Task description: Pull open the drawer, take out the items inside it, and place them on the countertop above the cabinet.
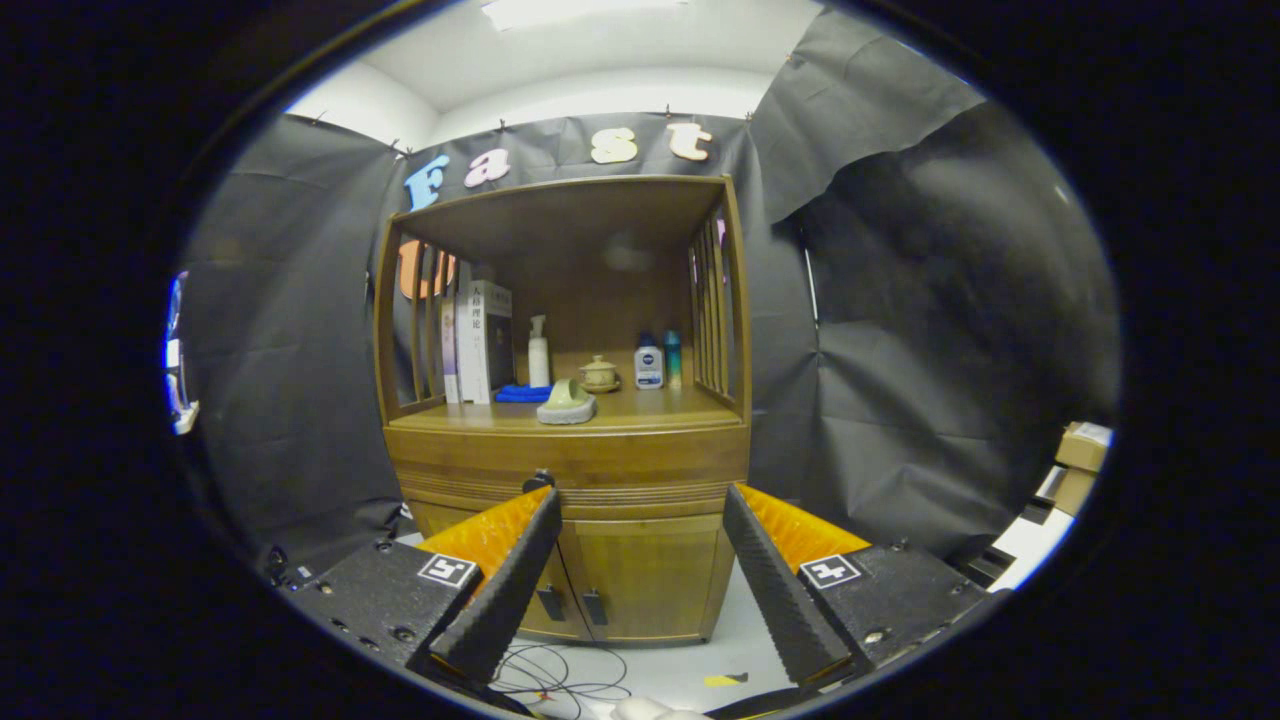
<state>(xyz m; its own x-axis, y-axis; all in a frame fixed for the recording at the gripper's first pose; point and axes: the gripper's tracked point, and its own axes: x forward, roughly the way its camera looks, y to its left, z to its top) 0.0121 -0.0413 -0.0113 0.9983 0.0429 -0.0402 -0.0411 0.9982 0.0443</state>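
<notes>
Gripper (pixel 640 520) is hovering before the cabinet (pixel 570 470), fingers apart and empty — drawer (pixel 568 462) sitting shut below the countertop (pixel 640 410) — either pre-pull or finished.

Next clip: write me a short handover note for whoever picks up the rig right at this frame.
Tool: open, holding nothing, fingers spread, facing the cabinet from a short way off.
Drawer: looks shut, knob just above one fingertip.
Countertop: books, bottles, blue cloth, small lidded pot, a pale green item at the front.
Done or left: a shut drawer fits both before opening and after emptying; check inside.
</notes>
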